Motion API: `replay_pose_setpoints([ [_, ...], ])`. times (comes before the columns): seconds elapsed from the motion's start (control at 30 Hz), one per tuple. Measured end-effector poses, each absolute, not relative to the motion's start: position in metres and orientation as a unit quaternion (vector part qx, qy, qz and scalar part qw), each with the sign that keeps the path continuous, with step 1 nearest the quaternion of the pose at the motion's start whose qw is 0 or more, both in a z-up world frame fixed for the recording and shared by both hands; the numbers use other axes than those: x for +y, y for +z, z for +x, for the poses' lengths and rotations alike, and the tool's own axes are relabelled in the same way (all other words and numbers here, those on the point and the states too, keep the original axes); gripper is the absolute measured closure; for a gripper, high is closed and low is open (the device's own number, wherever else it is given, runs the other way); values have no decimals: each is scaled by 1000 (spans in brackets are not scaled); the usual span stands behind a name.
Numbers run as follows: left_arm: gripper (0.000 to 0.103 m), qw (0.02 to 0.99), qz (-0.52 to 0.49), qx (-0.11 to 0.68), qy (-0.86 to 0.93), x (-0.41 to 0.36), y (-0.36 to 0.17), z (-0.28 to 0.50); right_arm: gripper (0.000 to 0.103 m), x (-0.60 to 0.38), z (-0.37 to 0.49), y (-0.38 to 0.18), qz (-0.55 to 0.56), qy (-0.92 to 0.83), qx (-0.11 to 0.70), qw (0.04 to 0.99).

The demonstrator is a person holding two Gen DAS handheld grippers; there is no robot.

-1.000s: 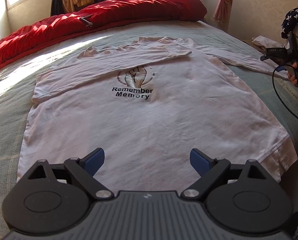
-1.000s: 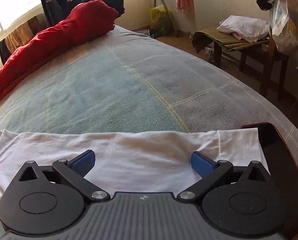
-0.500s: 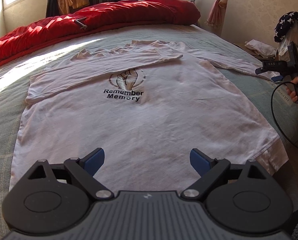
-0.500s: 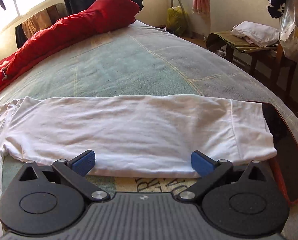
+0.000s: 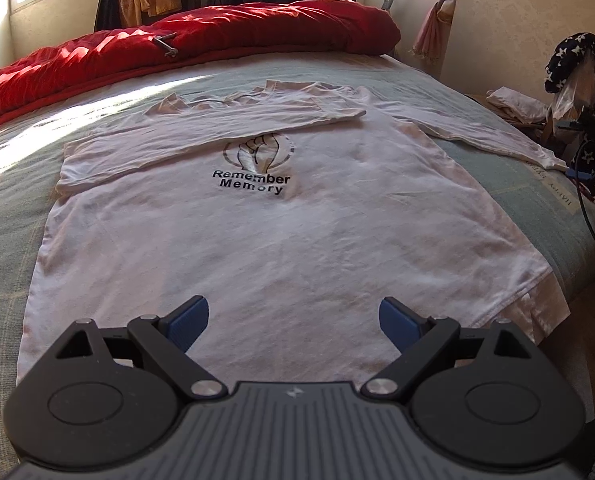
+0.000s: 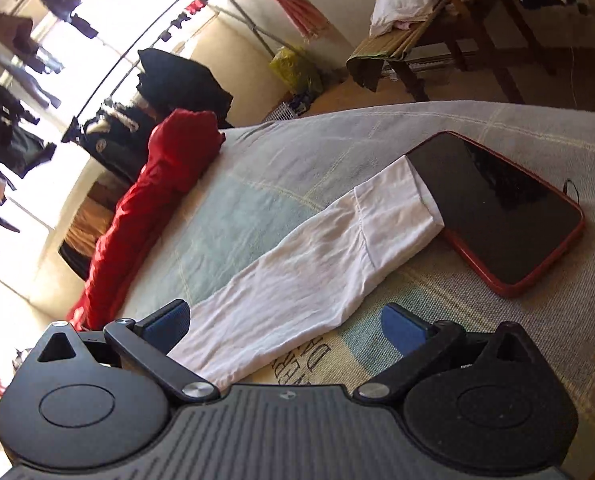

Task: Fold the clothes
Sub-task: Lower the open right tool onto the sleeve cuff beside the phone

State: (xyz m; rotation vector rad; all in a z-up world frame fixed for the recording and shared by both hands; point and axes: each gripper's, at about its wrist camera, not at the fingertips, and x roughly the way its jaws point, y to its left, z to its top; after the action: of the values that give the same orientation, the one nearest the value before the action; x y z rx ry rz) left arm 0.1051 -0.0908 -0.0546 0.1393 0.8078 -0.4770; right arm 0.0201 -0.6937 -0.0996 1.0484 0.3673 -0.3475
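Hovering low over the hem, left gripper [image 5: 293, 322] has its jaws spread wide, nothing between them. Shirt [image 5: 289, 232] lies flat, print up, on the bed [image 5: 9, 184]; one sleeve already folded across the chest, the other sleeve [image 6: 305, 272] stretched out toward the bed's side. Right gripper [image 6: 285, 324] above that sleeve, jaws apart, empty, camera rolled.

Likely step: fold the outstretched sleeve in. Best pinch near the cuff, both layers, lift only enough to clear, then lay it across the chest to match the first.

Watch: cuff end overlaps the phone [image 6: 497, 212]; dragging could shift it.

Hard to tell: how much phone sits under the cuff. The near hem is hidden behind the left gripper body.
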Motion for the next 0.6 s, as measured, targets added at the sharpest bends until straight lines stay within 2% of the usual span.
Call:
replay_pose_setpoints([
  [0.1, 11, 888, 64, 395, -225, -90, -57, 108, 0, -706, 16, -121, 559, -143, 124, 808],
  [0.27, 11, 886, 68, 401, -225, -95, -60, 110, 0, -718, 22, -137, 589, -157, 72, 790],
  [0.6, 11, 881, 73, 407, -231, -103, -64, 113, 0, -707, 48, -132, 562, -259, 57, 783],
])
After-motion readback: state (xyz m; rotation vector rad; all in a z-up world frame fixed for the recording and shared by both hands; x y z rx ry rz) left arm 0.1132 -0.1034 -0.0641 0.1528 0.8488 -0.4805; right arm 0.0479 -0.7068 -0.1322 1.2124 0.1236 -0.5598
